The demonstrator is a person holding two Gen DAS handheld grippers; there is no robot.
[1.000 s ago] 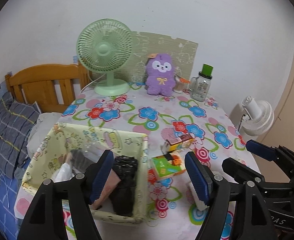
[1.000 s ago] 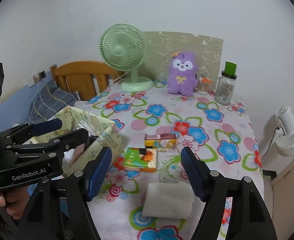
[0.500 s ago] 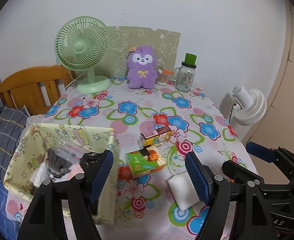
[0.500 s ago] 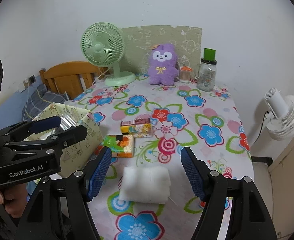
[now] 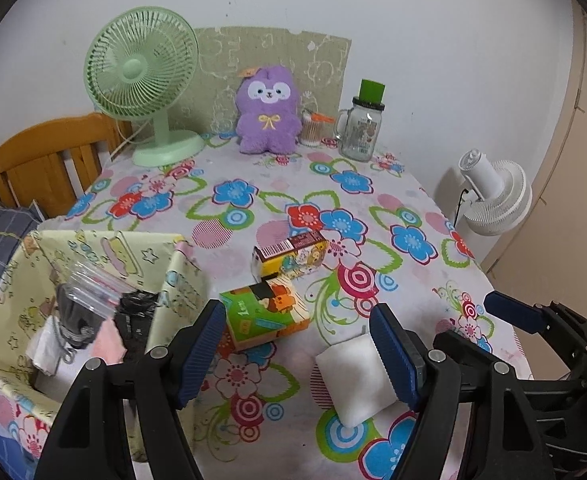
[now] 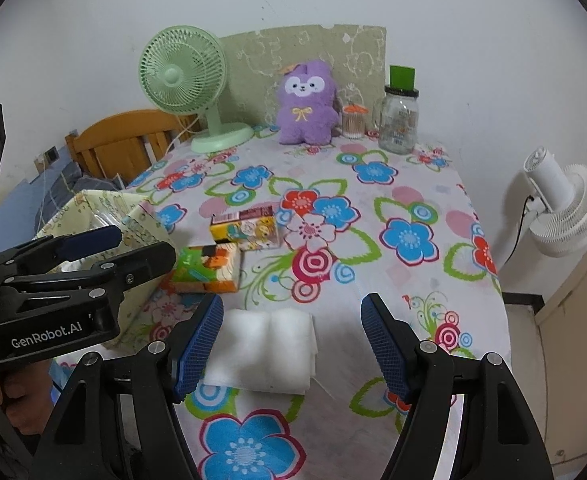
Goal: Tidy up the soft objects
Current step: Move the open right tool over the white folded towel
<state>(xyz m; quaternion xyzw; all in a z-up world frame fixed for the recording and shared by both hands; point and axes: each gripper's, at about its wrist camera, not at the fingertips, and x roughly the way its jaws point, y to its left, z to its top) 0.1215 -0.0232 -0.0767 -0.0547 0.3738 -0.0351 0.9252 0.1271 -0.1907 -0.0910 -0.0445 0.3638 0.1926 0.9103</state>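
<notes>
Hovering spread and empty, the right gripper (image 6: 291,344) is lining up on the white cloth (image 6: 265,348), needing a lower reach before pinching it for the basket (image 5: 93,244).

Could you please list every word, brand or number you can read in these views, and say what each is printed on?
"GenRobot.AI": on the body of the left gripper, in the right wrist view.
Print on the yellow carton, green packet and glass jar: too blurred to read.

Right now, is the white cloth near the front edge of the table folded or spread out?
Folded. The white cloth lies as a thick, compact pad with a crease down its middle and stacked layer edges showing at its right side.
</notes>
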